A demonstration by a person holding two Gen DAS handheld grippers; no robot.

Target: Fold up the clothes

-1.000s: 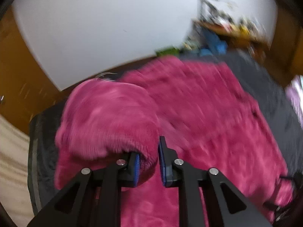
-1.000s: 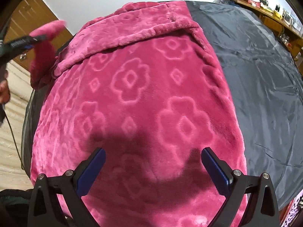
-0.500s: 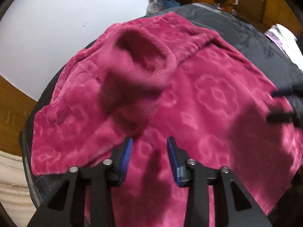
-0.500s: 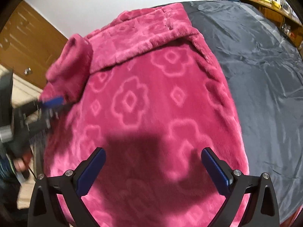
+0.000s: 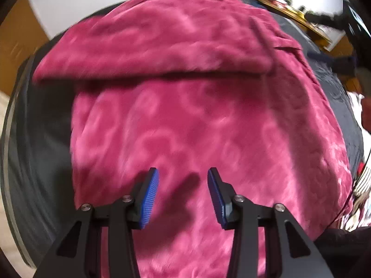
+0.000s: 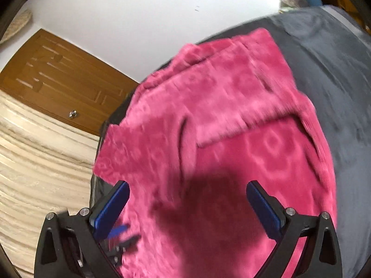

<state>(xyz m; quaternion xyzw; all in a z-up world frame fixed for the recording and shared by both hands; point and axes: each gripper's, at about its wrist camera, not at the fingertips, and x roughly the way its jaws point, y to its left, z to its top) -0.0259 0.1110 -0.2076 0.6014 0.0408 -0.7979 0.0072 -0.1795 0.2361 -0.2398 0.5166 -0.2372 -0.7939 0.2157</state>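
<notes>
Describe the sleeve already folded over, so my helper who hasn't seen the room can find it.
Start at the dark grey cover, then the pink fleece garment lying on it. The folded sleeve is the plush band lying across its far end, its straight shadowed edge raised above the flat flower-embossed body.

A plain white wall [image 6: 143, 23] runs behind the grey-covered bed [image 6: 343, 74], a brown panelled wooden door [image 6: 58, 78] beside it with a metal knob [image 6: 73, 114] — pale streaked floor [image 6: 39, 162] below, cluttered wooden shelf [image 5: 292, 14] beyond.
</notes>
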